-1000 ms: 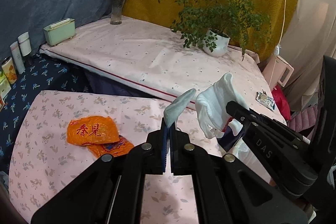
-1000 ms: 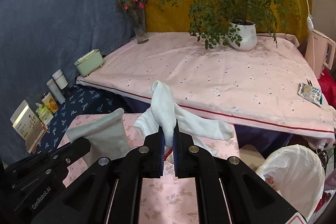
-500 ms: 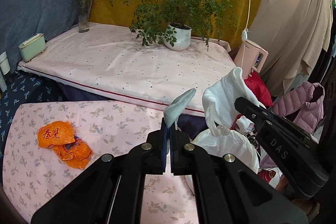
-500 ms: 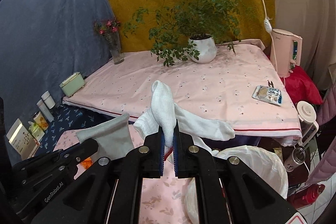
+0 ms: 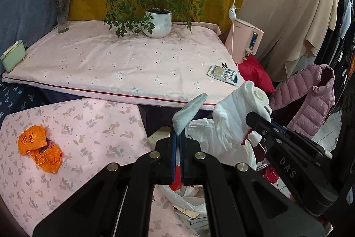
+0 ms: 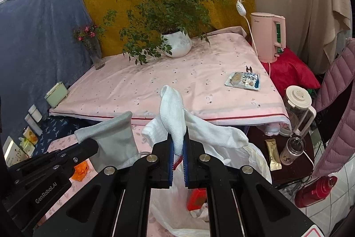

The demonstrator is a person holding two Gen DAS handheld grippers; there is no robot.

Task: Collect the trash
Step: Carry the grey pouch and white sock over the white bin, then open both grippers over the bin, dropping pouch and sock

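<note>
Left wrist view: you've swung right; the white bin bag (image 5: 221, 143) now sits under your left tongs (image 5: 177, 137), clamped on a grey sock (image 5: 188, 112).

Right wrist view: bag closer; right tongs (image 6: 178, 143) clamped on a white sock (image 6: 175, 112) above its mouth.

White sock (image 6: 175, 117) ribbed knit cloth; bin bag (image 6: 255, 161) thin plastic (crinkled, translucent).

Brightness: even, soft indoor light, moderately bright.
Shadows: faint, diffuse.
Glare: none strong; the bolts on the black gripper arms catch small highlights.
Sharpness: centre crisp, slight softness toward the edges.
Distortion: strong fisheye bending, dark vignette in the corners.
</note>
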